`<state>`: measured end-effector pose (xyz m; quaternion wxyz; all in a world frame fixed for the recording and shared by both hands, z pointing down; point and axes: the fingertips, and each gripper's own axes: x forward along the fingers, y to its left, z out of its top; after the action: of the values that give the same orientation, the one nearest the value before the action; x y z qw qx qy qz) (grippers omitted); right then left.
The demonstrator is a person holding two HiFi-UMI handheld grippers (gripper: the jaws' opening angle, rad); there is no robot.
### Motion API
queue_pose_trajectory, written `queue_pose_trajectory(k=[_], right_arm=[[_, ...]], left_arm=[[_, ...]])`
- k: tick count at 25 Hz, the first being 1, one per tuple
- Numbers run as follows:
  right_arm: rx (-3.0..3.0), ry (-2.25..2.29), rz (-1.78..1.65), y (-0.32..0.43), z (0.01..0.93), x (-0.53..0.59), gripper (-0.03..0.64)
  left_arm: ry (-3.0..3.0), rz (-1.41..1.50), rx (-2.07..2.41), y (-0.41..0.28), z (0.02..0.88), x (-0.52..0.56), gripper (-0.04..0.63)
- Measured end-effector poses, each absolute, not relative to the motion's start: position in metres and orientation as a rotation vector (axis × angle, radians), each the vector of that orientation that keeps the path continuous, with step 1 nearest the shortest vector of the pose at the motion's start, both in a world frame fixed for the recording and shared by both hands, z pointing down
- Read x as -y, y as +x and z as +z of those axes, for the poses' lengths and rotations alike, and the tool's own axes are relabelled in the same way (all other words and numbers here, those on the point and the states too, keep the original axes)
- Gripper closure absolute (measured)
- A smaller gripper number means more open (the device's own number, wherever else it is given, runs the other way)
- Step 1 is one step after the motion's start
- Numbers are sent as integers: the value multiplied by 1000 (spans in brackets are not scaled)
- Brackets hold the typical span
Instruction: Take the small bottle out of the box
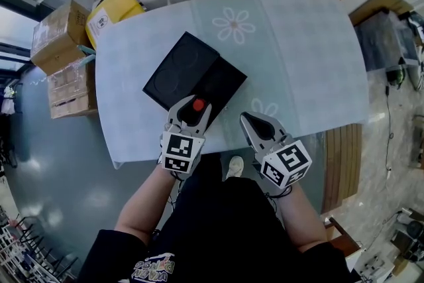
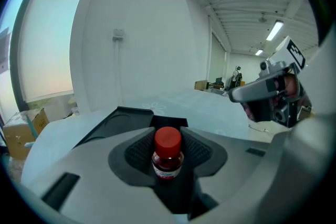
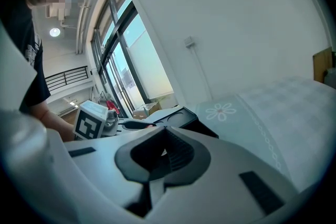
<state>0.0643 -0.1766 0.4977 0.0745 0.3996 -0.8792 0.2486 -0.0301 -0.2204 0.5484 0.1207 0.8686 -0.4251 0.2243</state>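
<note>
Small bottle [image 2: 168,153], red-capped: standing upright between the jaws of the left hand-held gripper [image 1: 193,109], which is clamping it at the near edge of the open black box [image 1: 189,69] lying on the pale worktop [image 1: 298,63]. Right hand-held gripper [image 1: 246,118]: jaws pressing together, gripping nothing, near the box.
</note>
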Motion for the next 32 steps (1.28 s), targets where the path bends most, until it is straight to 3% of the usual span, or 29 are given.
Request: queue_pose_trajectory(k=[17,32], right_arm=[[2768,1087,537,73,444,105,594],[2797,923,482,60,439,42,594]], left_arm=[[2526,503,1327,-20,471,118,428],[2414,464,1464,-38,465,10,428]])
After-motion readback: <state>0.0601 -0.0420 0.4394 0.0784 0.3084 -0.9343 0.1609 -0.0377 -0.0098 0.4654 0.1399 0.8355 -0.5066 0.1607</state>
